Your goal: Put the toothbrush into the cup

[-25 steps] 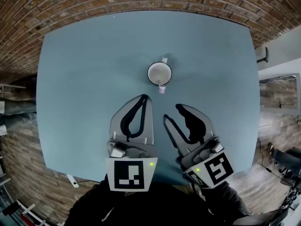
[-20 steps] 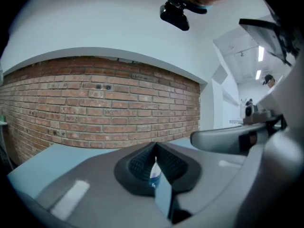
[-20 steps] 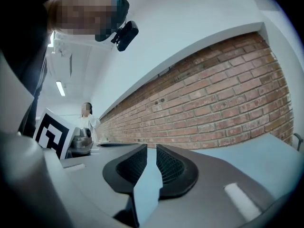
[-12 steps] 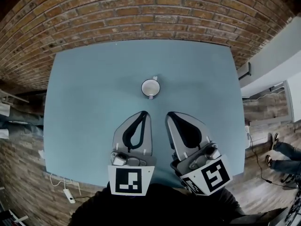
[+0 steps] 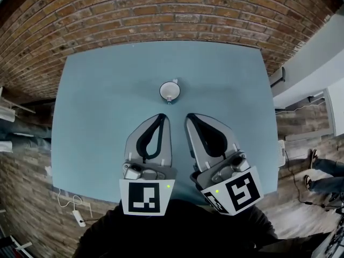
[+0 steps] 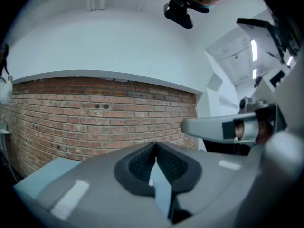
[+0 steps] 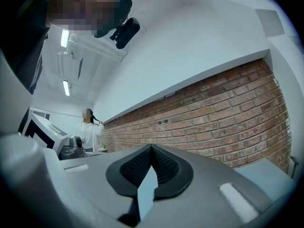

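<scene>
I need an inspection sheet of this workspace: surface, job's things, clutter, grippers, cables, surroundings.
surface: blue table, only the cup on it.
job's things: white cup upright mid-table; toothbrush seems to stand in it, too small to be sure.
clutter: nothing seen.
grippers: left gripper and right gripper both shut, empty, over the table's near part.
cables: white cable with plug strip on the floor, left.
surroundings: brick wall behind the table; a person in white far off.
</scene>
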A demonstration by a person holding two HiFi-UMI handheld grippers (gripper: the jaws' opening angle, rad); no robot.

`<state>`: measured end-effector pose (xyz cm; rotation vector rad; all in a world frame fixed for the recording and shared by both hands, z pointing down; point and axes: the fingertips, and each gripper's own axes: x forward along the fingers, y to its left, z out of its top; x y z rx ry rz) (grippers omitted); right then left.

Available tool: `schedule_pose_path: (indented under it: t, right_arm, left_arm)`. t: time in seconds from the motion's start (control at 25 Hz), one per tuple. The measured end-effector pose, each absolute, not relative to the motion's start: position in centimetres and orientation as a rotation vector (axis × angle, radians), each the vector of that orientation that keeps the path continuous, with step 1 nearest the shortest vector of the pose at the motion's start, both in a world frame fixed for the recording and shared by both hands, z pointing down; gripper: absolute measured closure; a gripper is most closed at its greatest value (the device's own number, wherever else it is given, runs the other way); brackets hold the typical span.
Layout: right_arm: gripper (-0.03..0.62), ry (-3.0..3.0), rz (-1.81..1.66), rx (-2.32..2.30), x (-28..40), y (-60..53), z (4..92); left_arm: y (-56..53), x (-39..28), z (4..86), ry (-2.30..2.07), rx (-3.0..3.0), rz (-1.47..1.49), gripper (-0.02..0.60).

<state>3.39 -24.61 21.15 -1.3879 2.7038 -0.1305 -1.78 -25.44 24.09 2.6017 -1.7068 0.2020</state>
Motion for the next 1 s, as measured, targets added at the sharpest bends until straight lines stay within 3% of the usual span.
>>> schedule_pose_path:
  t: [1.0]
  right_arm:
    - [0.594, 2.723, -0.127, -1.375, 2.2, -23.2, 21.2]
  left_arm:
    - [-24.1, -2.5, 23.8, -1.689, 2.595, 0.17, 0.574]
